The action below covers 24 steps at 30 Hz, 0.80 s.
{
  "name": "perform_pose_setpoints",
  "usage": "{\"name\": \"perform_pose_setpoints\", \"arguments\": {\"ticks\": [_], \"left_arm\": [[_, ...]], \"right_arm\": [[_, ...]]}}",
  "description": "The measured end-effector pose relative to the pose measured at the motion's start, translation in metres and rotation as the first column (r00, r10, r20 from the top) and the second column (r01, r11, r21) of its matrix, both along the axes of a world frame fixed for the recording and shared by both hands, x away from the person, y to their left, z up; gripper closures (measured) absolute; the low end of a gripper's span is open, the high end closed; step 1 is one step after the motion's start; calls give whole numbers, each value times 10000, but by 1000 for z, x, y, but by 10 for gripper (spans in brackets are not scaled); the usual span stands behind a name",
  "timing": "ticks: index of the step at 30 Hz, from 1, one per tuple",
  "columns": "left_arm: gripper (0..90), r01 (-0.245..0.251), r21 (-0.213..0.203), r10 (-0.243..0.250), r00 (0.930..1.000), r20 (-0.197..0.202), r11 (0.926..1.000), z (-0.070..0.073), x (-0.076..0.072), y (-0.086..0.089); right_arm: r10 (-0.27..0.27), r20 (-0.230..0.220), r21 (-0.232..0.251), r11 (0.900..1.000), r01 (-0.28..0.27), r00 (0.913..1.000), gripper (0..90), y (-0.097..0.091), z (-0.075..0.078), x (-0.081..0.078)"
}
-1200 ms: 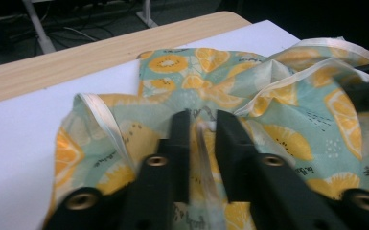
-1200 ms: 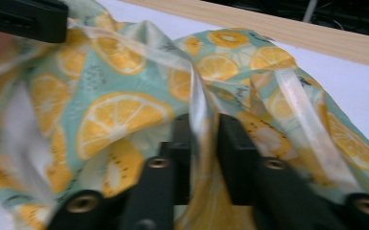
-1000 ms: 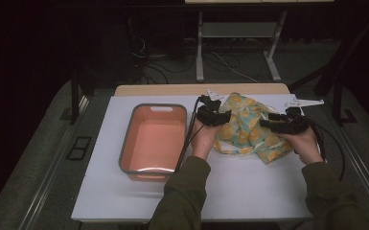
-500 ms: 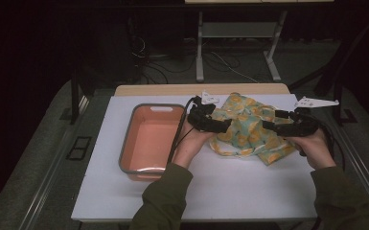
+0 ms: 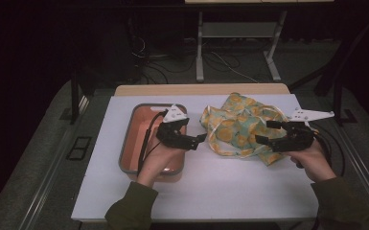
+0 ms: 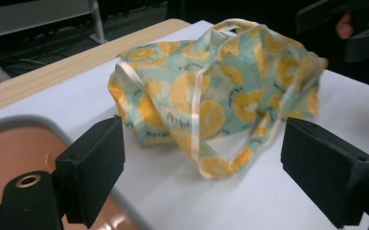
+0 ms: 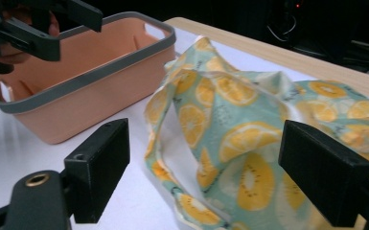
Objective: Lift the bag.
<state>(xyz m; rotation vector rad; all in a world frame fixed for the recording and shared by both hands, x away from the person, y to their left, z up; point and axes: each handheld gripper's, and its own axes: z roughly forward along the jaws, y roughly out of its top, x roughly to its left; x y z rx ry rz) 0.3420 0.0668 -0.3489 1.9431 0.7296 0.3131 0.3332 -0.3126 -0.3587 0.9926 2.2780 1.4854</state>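
A cloth bag [image 5: 235, 127] printed with orange slices on pale green lies crumpled on the white board [image 5: 230, 187]. My left gripper [image 5: 197, 142] hovers over the right rim of the salmon bin [image 5: 127, 143] and points right at the cloth. Its jaws have just been opening and are open, with nothing between them. My right gripper [image 5: 264, 133] is at the cloth's right side, pointing left. Its jaws have also just opened and hold nothing. In the left gripper view, the cloth [image 6: 211, 96] lies ahead of the jaws. In the right gripper view, the cloth [image 7: 230, 129] lies just beyond the jaws.
The grey-rimmed bin [image 7: 86, 72] stands left of the cloth, with the left gripper [image 7: 33, 24] above it. A wooden table edge [image 5: 201, 89] runs along the back of the board. Beyond it are metal table legs and cables on the floor.
Both grippers have drawn away from the cloth, the left one leftward to the bin's rim and the right one rightward. Their jaws stand wider, and the cloth lies released and more spread out.
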Motion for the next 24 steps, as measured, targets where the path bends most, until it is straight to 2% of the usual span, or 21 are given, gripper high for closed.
{"name": "perform_pose_setpoints", "arguments": {"ticks": [3, 12, 14, 19, 21, 24], "left_arm": [[137, 200, -119, -198, 9997, 125, 9997, 1, -9, 14], [101, 382, -437, -350, 9969, 703, 9983, -2, -37, 55], [92, 474, -489, -437, 9964, 732, 9977, -4, -43, 63], [61, 330, -542, -286, 9963, 814, 9980, -10, -55, 83], [51, 293, -488, -251, 9961, 841, 9984, -13, -60, 90], [40, 247, -632, -190, 9958, 899, 9977, -16, -66, 99]], "right_arm": [[167, -18, 9, 9999, -167, 9999, 177, 6, -4, -6], [697, 70, -129, 9975, -696, 9975, 177, 14, -19, -30], [782, 86, -210, 9967, -780, 9969, 177, 15, -22, -35], [792, 174, -334, 9963, -786, 9967, 176, 11, -28, -42], [764, 203, -371, 9965, -756, 9969, 147, 8, -30, -43], [716, 240, -383, 9968, -707, 9971, 147, 2, -30, -46]]}}
